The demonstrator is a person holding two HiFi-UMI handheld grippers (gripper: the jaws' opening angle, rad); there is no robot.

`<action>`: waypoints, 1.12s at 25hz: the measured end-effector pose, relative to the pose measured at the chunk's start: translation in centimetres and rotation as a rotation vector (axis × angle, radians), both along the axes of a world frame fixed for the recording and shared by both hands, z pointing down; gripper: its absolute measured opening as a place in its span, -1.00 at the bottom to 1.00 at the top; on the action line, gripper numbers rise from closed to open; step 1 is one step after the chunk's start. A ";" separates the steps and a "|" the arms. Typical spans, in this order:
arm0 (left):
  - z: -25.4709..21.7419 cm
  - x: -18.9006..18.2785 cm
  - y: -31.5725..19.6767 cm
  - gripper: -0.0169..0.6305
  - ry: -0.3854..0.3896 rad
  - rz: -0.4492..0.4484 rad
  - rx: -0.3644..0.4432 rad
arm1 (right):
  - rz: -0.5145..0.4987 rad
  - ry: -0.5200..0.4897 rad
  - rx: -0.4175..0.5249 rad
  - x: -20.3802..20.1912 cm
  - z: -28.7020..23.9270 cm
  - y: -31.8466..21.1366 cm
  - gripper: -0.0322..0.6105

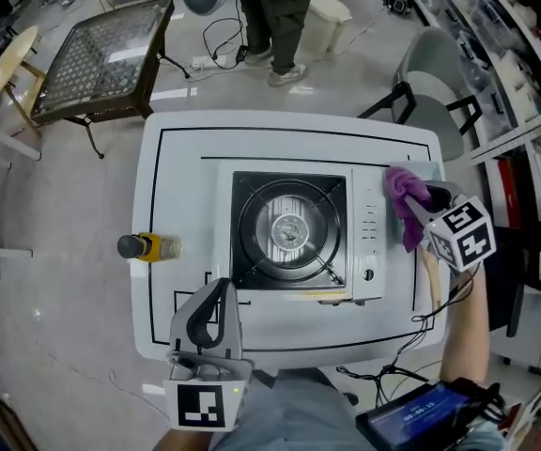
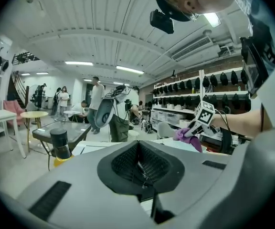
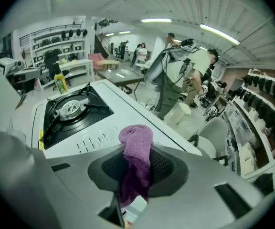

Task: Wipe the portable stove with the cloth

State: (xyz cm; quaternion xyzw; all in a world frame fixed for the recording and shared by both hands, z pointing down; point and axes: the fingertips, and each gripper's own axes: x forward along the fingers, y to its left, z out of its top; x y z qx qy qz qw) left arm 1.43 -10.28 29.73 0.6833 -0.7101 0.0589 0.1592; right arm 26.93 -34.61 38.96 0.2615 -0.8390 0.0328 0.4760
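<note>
Right gripper point(image 3: 137, 173) jaws clamp the purple cloth point(image 3: 136, 144) beside the portable stove point(image 1: 369, 252), whose panel print is unreadable. Left gripper point(image 2: 138, 165) jaws are closed and empty.

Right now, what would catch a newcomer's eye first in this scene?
The purple cloth, pinched in the right gripper near the right edge of the portable stove, stands out most. The stove sits in the middle of the white table, and a yellow bottle stands near the table's left edge.

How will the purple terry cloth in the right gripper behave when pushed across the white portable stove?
Probably floppy: the purple terry cloth bunches and sags from the right gripper. Its fuzzy pile likely drags rather than slides, so it may roll under.
</note>
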 end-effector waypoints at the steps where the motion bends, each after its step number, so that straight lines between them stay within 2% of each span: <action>1: 0.3 -0.7 -0.2 -0.89 0.001 -0.005 -0.005 | -0.029 0.034 -0.016 -0.4 0.7 0.0 -0.53; 5: 1.1 -3.1 -0.6 -0.89 0.002 -0.025 -0.017 | -0.138 0.136 -0.062 -2.5 2.2 -0.1 -0.53; 10: 1.7 -4.6 -0.7 -0.89 0.014 -0.029 -0.034 | -0.245 0.188 -0.081 -5.6 2.5 -0.6 -0.53; 28: 3.1 -9.9 0.3 -0.89 0.035 -0.081 -0.060 | -0.429 0.224 -0.078 -15.0 2.4 -0.8 -0.53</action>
